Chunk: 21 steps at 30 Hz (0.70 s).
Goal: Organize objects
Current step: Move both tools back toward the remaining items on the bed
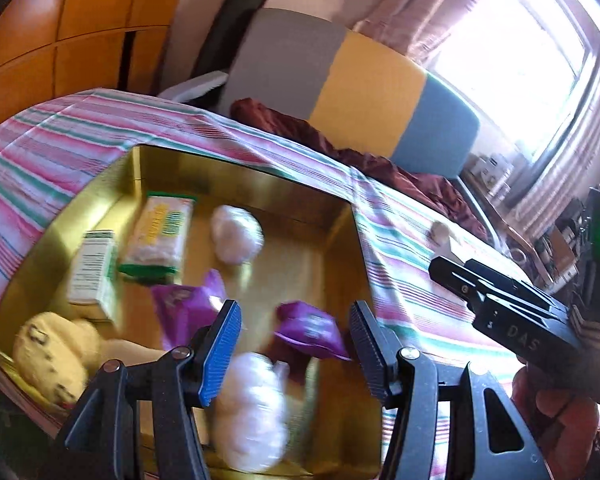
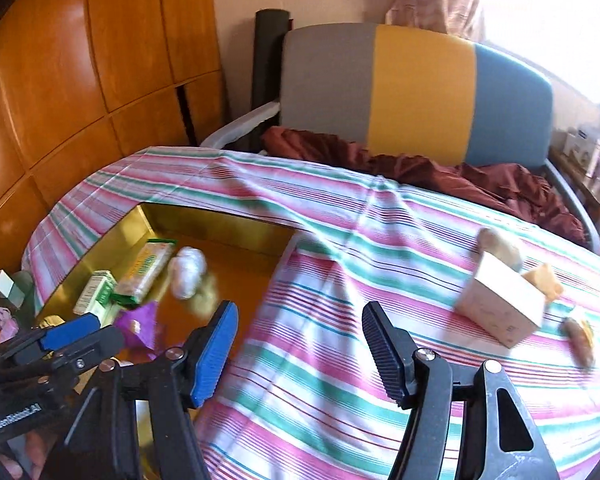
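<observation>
Two grippers hang over the striped tablecloth, both with jaws apart and nothing between the pads. The left gripper points down into the gold box, where a white bag lies just under its fingertips, with two purple packets beyond it, a yellow plush toy at the near left corner, and a small carton, a green-edged packet and a second white bag nearer the far wall. The right gripper hovers over bare cloth just right of the box's edge.

What seems left to sort lies farther right and beyond the right gripper: a pale cardboard box, tilted, its long side running away to the upper left, with a round beige lump behind it, a tan piece at its right, and a brownish item near the cloth's edge. These are blurred, so what they are cannot be told.

The right gripper is plainly the nearer one; any pick there would likely mean swinging right and forward, away from the gold box.
</observation>
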Tool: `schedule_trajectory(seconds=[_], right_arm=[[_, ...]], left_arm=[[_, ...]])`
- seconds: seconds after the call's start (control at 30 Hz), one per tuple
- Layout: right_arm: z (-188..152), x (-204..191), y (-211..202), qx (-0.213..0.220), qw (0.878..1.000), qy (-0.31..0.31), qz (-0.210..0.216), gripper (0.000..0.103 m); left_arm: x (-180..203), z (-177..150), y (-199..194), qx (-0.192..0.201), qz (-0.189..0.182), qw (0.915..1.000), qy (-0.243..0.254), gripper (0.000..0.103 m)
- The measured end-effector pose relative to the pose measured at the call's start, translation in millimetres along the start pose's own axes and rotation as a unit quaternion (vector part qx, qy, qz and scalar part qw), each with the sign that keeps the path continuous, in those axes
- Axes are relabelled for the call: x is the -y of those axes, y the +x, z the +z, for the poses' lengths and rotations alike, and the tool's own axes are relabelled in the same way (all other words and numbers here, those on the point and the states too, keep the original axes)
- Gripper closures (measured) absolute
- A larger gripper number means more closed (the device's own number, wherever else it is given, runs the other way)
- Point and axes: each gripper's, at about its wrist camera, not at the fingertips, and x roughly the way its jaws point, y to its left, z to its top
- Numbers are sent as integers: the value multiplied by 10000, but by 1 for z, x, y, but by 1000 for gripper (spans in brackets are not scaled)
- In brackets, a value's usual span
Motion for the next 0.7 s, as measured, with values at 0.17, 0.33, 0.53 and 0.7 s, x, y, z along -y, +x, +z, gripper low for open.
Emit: schedule_trajectory(seconds=[0.17, 0.33, 0.53, 0.7], right_arm=[[-15, 34, -13, 15, 9996, 180, -202, 36], [-34, 74, -24, -55, 9981, 280, -549, 35], [-63, 130, -24, -379, 9938, 496, -915, 30], [-88, 185, -19, -760, 9875, 724, -1173, 28]], left_arm=[[40, -7, 7, -121, -204, 9986, 471, 46], [81, -18, 18, -289, -466, 9944, 902, 46], [127, -38, 38, -700, -754, 9848, 1401, 46], [156, -60, 56, -1115, -964, 9754, 1641, 46]])
